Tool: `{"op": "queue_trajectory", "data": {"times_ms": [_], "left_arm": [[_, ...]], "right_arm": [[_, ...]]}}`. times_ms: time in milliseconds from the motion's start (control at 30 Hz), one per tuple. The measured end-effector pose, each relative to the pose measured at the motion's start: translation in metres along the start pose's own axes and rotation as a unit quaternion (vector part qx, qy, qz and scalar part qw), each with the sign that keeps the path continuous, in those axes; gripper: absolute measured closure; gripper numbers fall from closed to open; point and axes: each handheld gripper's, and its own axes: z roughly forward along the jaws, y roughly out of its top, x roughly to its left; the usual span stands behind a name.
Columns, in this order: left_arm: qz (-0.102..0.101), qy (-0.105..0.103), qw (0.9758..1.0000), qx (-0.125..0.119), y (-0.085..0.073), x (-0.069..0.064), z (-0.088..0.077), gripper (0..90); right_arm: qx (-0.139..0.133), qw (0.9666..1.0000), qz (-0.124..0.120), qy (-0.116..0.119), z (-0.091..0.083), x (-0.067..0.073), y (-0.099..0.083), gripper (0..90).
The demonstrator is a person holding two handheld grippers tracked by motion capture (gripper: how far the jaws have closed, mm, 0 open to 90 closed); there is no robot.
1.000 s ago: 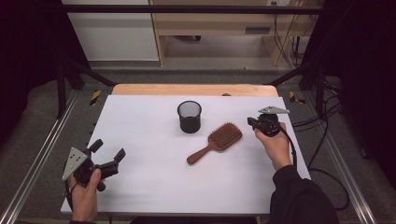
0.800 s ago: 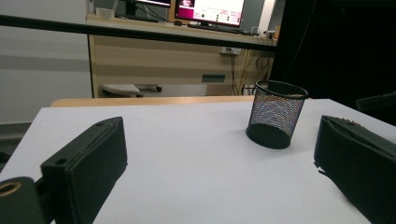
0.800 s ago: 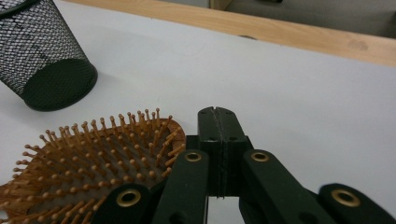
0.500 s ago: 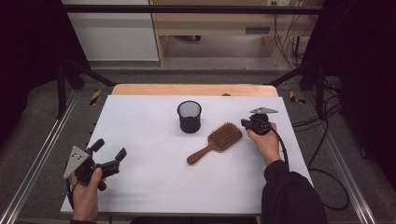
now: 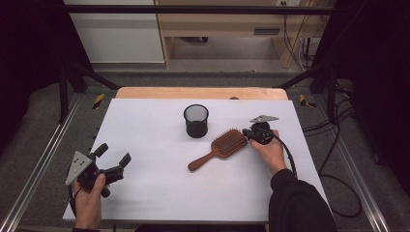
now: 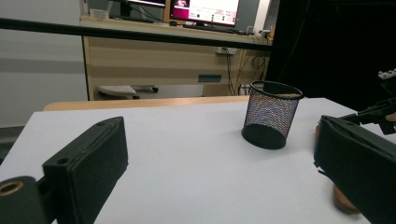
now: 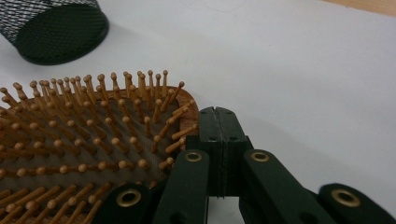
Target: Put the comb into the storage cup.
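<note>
A wooden paddle hairbrush (image 5: 220, 147) lies bristles up on the white table (image 5: 145, 121), its handle pointing to the front left. A black mesh cup (image 5: 196, 121) stands upright just behind it. My right gripper (image 5: 250, 133) rests low at the brush head's right edge. In the right gripper view its jaws (image 7: 218, 114) are pressed together with nothing between them, right beside the corner of the bristled head (image 7: 84, 140). My left gripper (image 5: 114, 153) is held open near the front left corner, far from the brush. The left gripper view looks at the cup (image 6: 271, 114).
A wooden strip (image 5: 193, 93) runs along the table's far edge. Metal frame rails (image 5: 43, 159) flank the table, and cables lie on the floor at the right. The cup's base (image 7: 51, 28) shows in the right gripper view beyond the brush.
My right gripper has moved left and down, from the table's right side to the edge of the brush head. The left gripper, brush and cup have stayed put.
</note>
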Motion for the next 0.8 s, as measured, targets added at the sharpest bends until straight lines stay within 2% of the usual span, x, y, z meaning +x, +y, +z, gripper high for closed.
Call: {"op": "queue_trajectory", "data": {"times_ms": [133,167,233,267,300,333,367,400,467,800], "left_arm": [[-0.006,0.005,1.0,-0.002,0.0,0.002,-0.002,3.1],[-0.006,0.005,1.0,-0.002,0.0,0.002,-0.002,3.2],[-0.009,0.005,0.9999,-0.004,0.001,0.003,-0.003,3.3],[-0.008,0.004,1.0,-0.004,0.001,0.003,-0.003,3.3],[-0.008,0.004,1.0,-0.004,0.001,0.003,-0.003,3.4],[-0.007,0.003,1.0,-0.004,0.001,0.002,-0.003,3.4],[-0.007,0.002,1.0,-0.005,0.001,0.002,-0.003,3.4],[-0.002,0.0,1.0,-0.005,0.002,0.001,-0.003,3.4],[0.003,0.0,1.0,-0.004,0.003,0.0,-0.004,3.5],[0.006,0.001,1.0,0.0,0.003,-0.003,-0.004,3.5]], "right_arm": [[0.009,0.9999,-0.006,0.008,0.001,0.017,0.0,90.0],[0.009,0.9999,-0.006,0.008,0.001,0.017,0.0,90.0],[0.011,0.9998,-0.012,0.013,0.0,0.032,-0.001,90.0],[0.014,0.9997,-0.016,0.013,0.0,0.038,-0.001,90.0],[0.014,0.9997,-0.016,0.013,0.0,0.038,-0.001,90.0],[0.013,0.9995,-0.021,0.02,0.0,0.048,0.0,90.0],[0.013,0.9995,-0.021,0.02,0.0,0.048,0.0,90.0],[0.014,0.9992,-0.027,0.026,0.0,0.058,0.001,90.0],[0.011,0.9989,-0.029,0.035,0.002,0.066,0.0,90.0],[0.006,0.9978,-0.038,0.053,0.01,0.089,0.003,90.0]]}}
